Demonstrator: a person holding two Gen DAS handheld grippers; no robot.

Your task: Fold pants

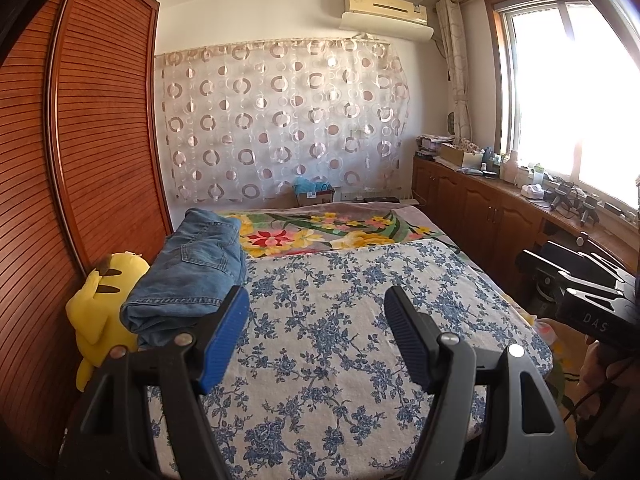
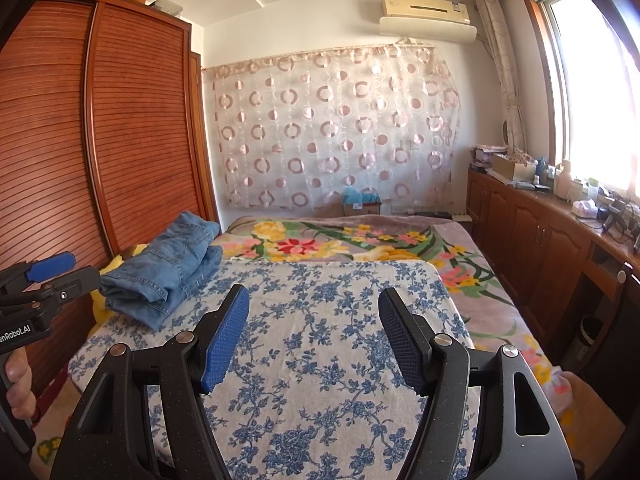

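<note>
Above bedspread (image 1: 340,320), both grippers (image 1: 316,312) (image 2: 314,312) wide, empty.

I see a blue-flowered sheet (image 1: 340,320) spread over a bright floral blanket (image 1: 320,232), a yellow plush toy (image 1: 100,300) against the slatted wardrobe (image 1: 80,140), and a circle-patterned curtain (image 2: 332,132) behind.

Both wrist cameras looked from the bed's (image 1: 340,320) foot toward the curtained wall (image 2: 340,132) at 12 o'clock, sharing the folded jeans (image 1: 192,276) at 10 o'clock.
</note>
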